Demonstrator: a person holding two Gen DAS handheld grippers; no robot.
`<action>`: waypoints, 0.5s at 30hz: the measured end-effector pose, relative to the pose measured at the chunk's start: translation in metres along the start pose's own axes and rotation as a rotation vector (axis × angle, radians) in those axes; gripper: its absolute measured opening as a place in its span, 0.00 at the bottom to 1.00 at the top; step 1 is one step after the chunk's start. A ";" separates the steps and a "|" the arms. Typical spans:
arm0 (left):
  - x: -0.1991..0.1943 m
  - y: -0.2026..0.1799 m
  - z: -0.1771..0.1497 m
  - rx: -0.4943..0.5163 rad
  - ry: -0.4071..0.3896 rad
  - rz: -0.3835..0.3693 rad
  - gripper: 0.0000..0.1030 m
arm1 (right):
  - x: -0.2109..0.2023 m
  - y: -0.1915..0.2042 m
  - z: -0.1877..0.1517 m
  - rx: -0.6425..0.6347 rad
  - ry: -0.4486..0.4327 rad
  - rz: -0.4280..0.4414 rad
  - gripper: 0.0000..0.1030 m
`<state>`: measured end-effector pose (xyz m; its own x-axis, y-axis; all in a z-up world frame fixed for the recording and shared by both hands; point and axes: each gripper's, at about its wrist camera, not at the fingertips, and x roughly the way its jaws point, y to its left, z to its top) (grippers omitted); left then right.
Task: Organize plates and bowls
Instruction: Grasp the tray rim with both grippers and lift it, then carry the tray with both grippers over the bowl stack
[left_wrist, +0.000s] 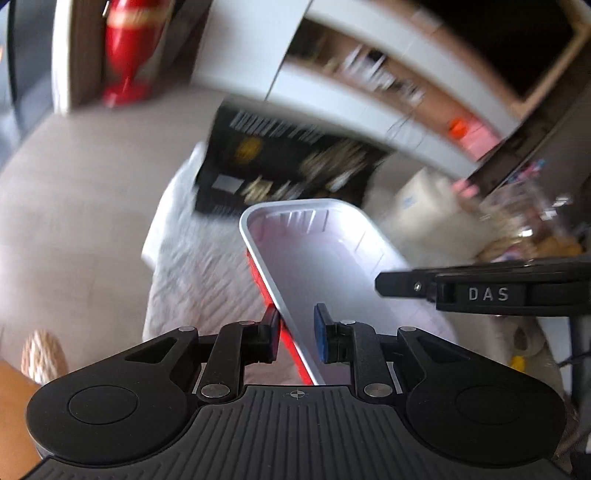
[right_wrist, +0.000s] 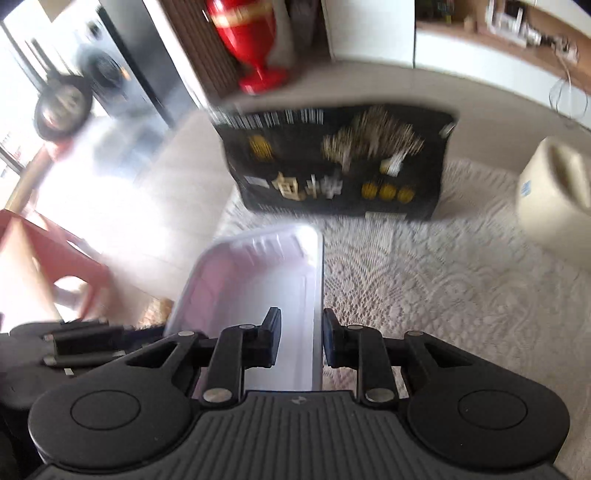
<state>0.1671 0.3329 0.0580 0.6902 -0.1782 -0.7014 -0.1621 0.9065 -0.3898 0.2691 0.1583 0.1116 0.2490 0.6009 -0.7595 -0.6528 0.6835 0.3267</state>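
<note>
White tray (left_wrist: 317, 258), red underside; cream lace-patterned tablecloth (right_wrist: 424, 280); black box (right_wrist: 340, 162), gold print; red vase (right_wrist: 251, 40).

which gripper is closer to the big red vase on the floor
Left, though it is hard to judge. Both grippers straddle rims of the white tray: the left gripper on the long edge toward the red vase, the right gripper on the opposite edge.
</note>
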 end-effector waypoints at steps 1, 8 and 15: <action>-0.012 -0.010 -0.005 0.019 -0.019 -0.018 0.21 | -0.018 -0.004 -0.007 0.003 -0.030 0.018 0.23; -0.018 -0.075 -0.061 0.150 0.032 -0.115 0.21 | -0.115 -0.049 -0.082 0.001 -0.201 0.069 0.23; 0.021 -0.093 -0.093 0.217 0.118 -0.017 0.17 | -0.092 -0.075 -0.159 0.003 -0.184 -0.019 0.23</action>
<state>0.1312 0.2098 0.0243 0.6023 -0.2263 -0.7655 0.0133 0.9617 -0.2739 0.1810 -0.0142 0.0679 0.3882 0.6534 -0.6499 -0.6444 0.6966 0.3155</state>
